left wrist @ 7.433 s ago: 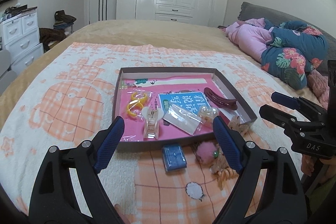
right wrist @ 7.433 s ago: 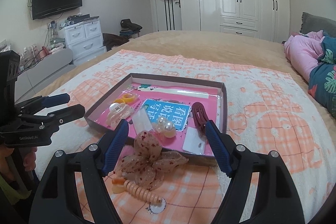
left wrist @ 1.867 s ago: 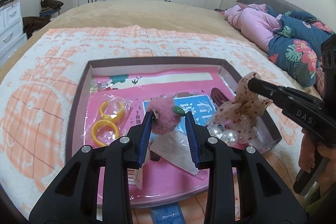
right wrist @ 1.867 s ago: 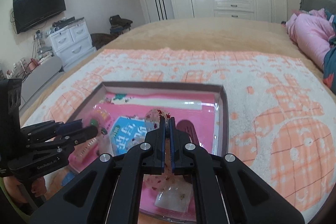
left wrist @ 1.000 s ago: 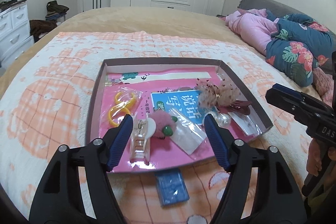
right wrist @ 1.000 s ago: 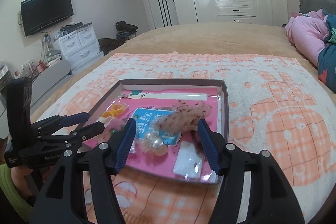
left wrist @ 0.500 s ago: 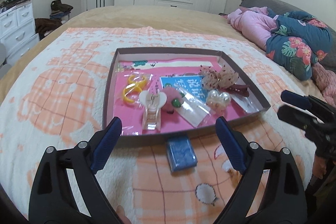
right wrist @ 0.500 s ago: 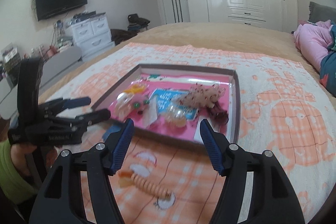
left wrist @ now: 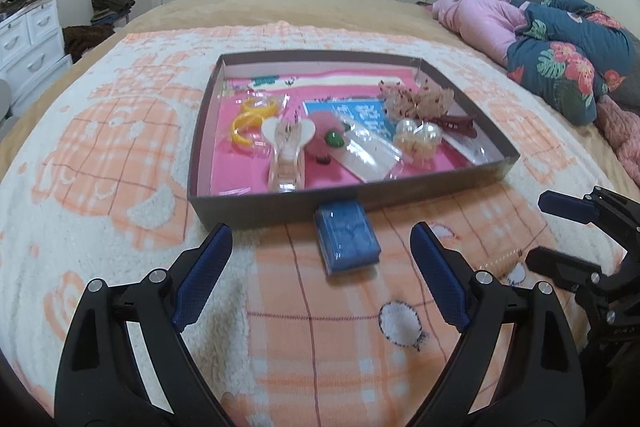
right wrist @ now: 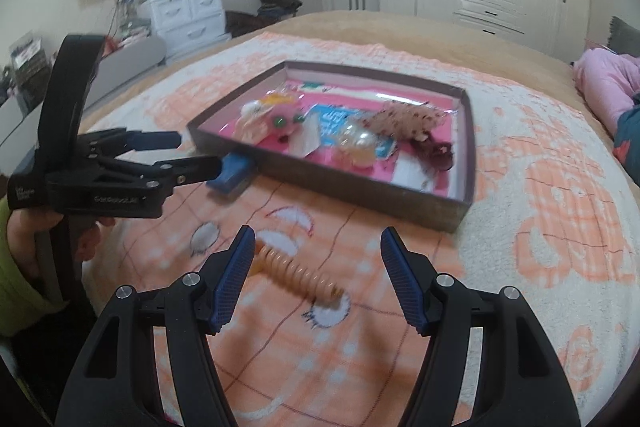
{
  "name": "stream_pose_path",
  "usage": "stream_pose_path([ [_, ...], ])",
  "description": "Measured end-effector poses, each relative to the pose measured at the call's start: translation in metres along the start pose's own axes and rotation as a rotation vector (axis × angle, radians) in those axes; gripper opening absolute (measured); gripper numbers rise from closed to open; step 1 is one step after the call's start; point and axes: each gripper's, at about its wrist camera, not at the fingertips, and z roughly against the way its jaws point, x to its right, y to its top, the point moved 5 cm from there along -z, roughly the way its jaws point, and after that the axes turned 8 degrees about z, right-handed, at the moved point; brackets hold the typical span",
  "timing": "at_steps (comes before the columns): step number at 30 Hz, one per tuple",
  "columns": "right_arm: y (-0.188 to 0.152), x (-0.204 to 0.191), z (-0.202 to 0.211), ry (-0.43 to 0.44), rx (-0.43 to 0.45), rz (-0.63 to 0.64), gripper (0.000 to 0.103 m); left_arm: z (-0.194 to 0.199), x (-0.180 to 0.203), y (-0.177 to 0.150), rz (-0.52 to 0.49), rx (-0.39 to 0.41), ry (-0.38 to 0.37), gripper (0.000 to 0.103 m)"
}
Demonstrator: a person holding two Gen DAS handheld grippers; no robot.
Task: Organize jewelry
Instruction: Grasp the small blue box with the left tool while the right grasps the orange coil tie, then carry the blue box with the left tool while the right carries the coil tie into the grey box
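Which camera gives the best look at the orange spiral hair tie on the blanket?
The right wrist view: the orange spiral hair tie lies whole, slightly blurred, ahead of the open right claw. The left wrist view shows only a sliver.

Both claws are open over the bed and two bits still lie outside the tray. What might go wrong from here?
The orange coil hair tie lies on a soft, fluffy blanket, so the open right gripper may snag fabric or let the springy coil slip out. The blue box sits tight against the tray wall, so the open left gripper might nudge the tray. The tray is already crowded; a dropped piece may land on the pearl clip.
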Motion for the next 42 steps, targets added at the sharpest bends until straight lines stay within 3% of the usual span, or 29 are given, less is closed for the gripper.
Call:
stream_pose_path([
  [11,-0.018,-0.012,-0.031,-0.005,-0.098,0.112,0.06,-0.008,-0.002,-0.01,0.01,-0.031,-0.004,0.082],
  [17,-0.023,-0.013,-0.045,0.038,-0.128,0.119,0.044,-0.015,0.0,-0.012,0.015,-0.045,-0.01,0.082],
  [19,-0.022,-0.013,-0.044,0.059,-0.127,0.114,0.028,-0.018,0.001,-0.012,0.021,-0.052,-0.013,0.082],
  [22,-0.022,-0.016,-0.039,0.096,-0.122,0.098,0.023,-0.023,0.002,-0.011,0.035,-0.062,-0.021,0.081],
  [24,-0.022,-0.017,-0.034,0.121,-0.114,0.081,0.022,-0.026,0.003,-0.012,0.039,-0.069,-0.03,0.074],
  [25,-0.021,-0.017,-0.032,0.132,-0.108,0.072,0.017,-0.028,0.003,-0.012,0.04,-0.072,-0.029,0.065],
  [29,-0.016,-0.016,-0.018,0.15,-0.071,0.048,0.017,-0.031,0.004,-0.014,0.026,-0.086,-0.031,0.029],
  [42,0.005,0.013,0.011,0.148,0.071,-0.065,0.017,0.006,0.016,0.0,0.007,-0.008,-0.086,0.028],
])
